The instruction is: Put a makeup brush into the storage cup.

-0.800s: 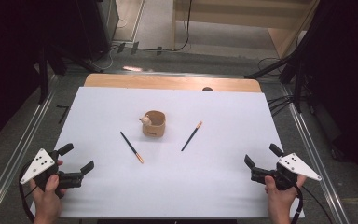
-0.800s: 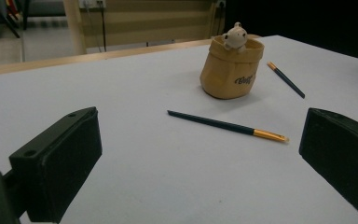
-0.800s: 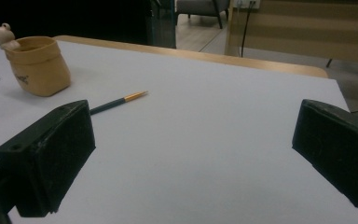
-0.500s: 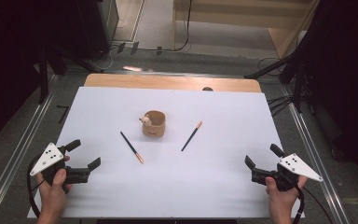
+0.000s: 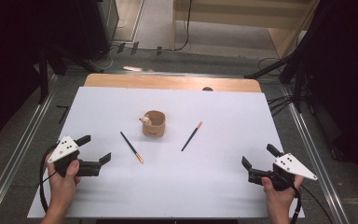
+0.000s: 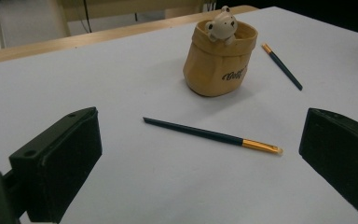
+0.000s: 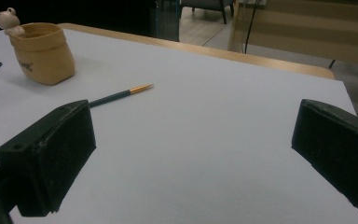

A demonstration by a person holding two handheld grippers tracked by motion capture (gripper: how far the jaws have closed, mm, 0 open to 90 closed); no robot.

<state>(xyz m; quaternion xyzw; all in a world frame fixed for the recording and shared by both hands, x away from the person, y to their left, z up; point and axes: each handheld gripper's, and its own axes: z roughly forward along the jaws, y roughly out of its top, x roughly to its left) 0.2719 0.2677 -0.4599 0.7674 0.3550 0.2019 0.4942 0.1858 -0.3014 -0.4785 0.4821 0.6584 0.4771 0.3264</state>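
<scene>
Two grippers hover spread wide and empty over a white table (image 5: 214, 186). Left gripper (image 5: 95, 150) faces the near pencil (image 5: 131, 146); right gripper (image 5: 261, 161) sits well apart from the far pencil (image 5: 191, 136).

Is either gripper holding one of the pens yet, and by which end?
Nothing held. Left gripper and right gripper are open and empty; both pens lie on the table.

Dark script lettering on the front of the tan bag-shaped holder (image 6: 219, 60), partly legible, apparently "Doll", same print on holder in right gripper view too blurred to read
</scene>
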